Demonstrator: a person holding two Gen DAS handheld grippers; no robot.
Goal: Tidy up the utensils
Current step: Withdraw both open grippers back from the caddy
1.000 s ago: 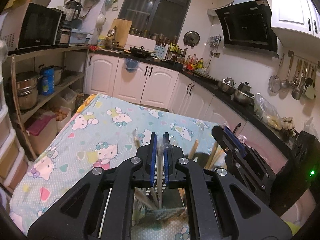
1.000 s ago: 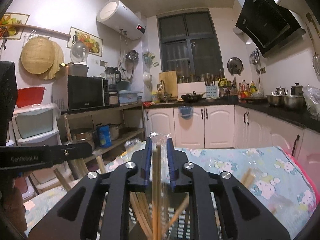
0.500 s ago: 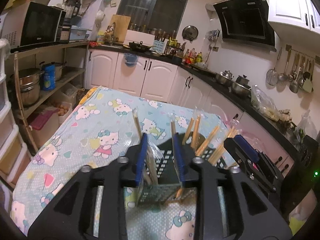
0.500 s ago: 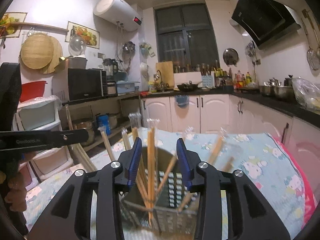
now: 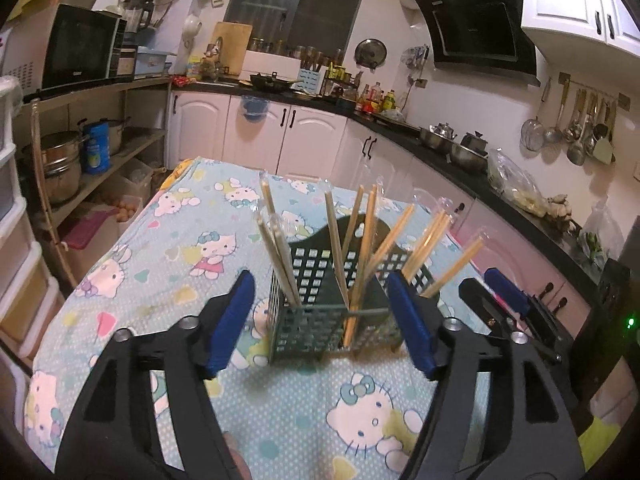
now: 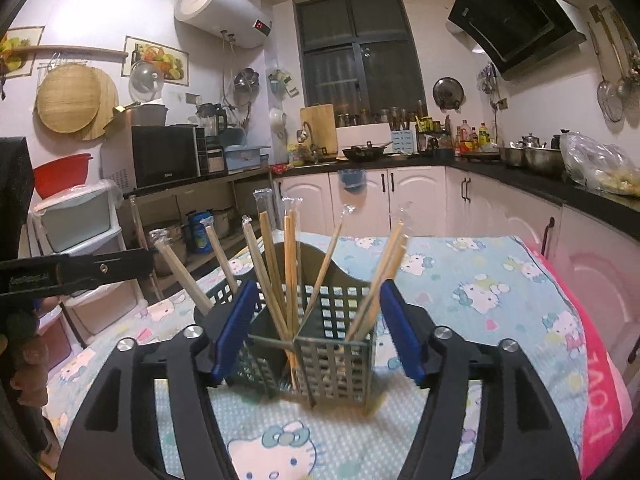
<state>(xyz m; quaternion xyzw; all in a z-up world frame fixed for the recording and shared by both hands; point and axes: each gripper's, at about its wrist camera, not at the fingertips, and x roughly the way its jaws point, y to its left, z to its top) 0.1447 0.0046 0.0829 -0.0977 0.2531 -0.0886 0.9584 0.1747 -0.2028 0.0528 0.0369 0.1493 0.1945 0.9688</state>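
Your left tongs (image 5: 320,320) and right tongs (image 6: 316,332) had just been opening; both stood wide, nothing gripped. Chopsticks (image 5: 360,248) stood wrapped in caddy (image 5: 316,332) on worktop (image 5: 168,264), loosely fanned. No loose utensils seen; task judged near done.

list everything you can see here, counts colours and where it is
utensil basket: one, dark green, on the table, between both tongs' jaws
chopsticks: many, exact count unclear, light wood in clear wrappers, standing tilted in the basket
tablecloth: one, pale blue cartoon-cat print, covering the table
microwave: one, black, shelf at left
water heater: one, white, high on the wall
range hood: one, black, right wall
hanging ladles and strainers: several, metal, rail on right wall
left tongs: black with blue pads, open, holding nothing, jaws just opened wider
right tongs: same, open, holding nothing, jaws just opened wider
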